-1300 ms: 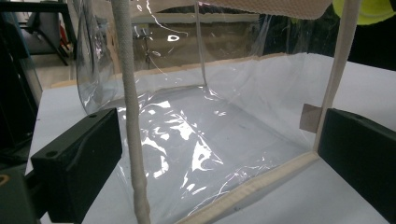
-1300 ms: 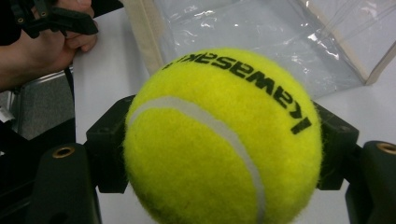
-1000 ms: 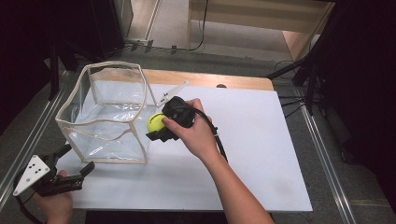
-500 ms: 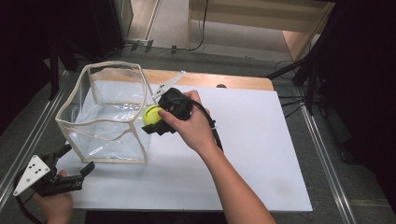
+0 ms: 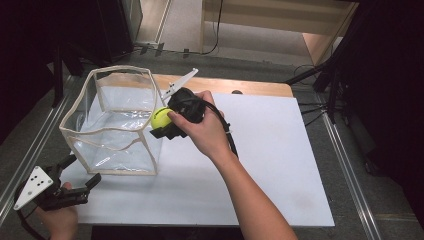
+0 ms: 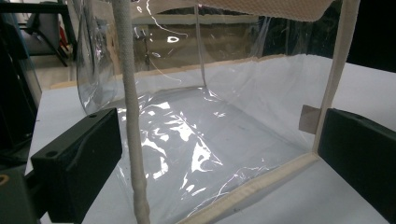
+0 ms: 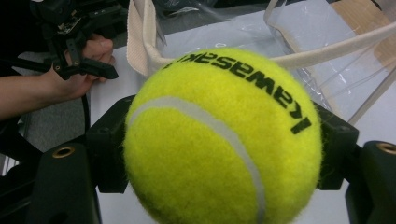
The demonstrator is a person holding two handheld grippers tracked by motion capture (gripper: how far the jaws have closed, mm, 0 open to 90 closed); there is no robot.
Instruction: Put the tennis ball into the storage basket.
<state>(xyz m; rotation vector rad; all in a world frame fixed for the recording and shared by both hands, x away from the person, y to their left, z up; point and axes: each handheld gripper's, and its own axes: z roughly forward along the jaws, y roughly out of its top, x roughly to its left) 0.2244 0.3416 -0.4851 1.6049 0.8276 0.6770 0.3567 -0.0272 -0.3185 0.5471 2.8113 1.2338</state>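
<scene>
A yellow-green tennis ball [image 5: 161,118] with black lettering is clamped in my right gripper [image 5: 162,121], a black jaw pressed to each side of it [image 7: 219,140]. It hangs at the right upper rim of a clear plastic box [image 5: 107,125] with cream fabric edging, open at the top and with nothing inside. That edging [image 7: 140,42] passes just behind the ball. My left gripper [image 5: 82,169] rests low at the table's front left corner, open. Its jaws [image 6: 219,163] stand wide on either side of the box's near lower corner [image 6: 261,182] without touching it.
The box stands on a white board [image 5: 260,150] that covers most of the table. A wooden strip [image 5: 250,86] runs along the back edge. Metal rails [image 5: 345,150] flank both sides, with cables and dark stands beyond the right one.
My right gripper has lifted the ball a little, from beside the box's right wall up to its rim. The left gripper has stayed where it was.
</scene>
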